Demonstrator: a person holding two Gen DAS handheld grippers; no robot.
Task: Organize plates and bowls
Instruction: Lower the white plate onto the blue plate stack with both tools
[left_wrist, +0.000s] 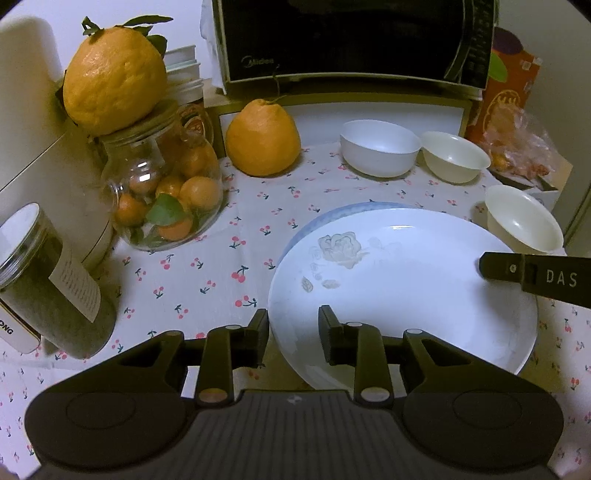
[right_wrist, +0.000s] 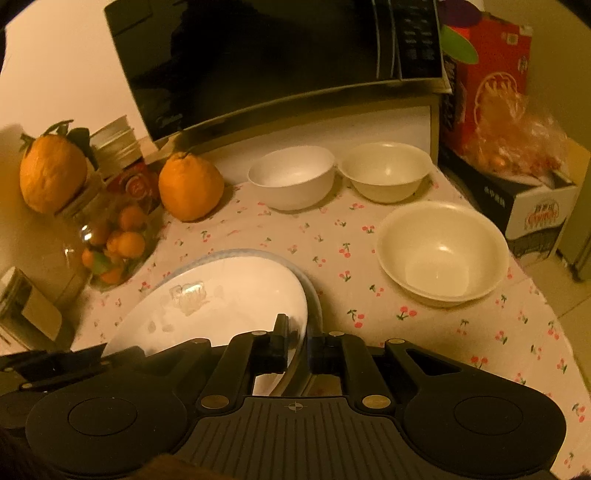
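Two plates were stacked near the tabletop's front edge in the left wrist view: a rose-printed plate (left_wrist: 402, 291) over a blue-rimmed plate (left_wrist: 306, 229). The left gripper (left_wrist: 293, 334) straddled the upper rim, jaws apart, not yet pinching. "Midea" showed on the microwave (left_wrist: 354, 40), "DAS" on the other gripper's finger.

In the right wrist view, the right gripper (right_wrist: 299, 347) was clamped on the rose plate's rim. Three bowls waited towards the far right corner: a white bowl (right_wrist: 291, 177), cream bowl (right_wrist: 386, 171) and nearer cream bowl (right_wrist: 443, 253). Stacking plates seemed underway; next, probably, releasing and nesting bowls.
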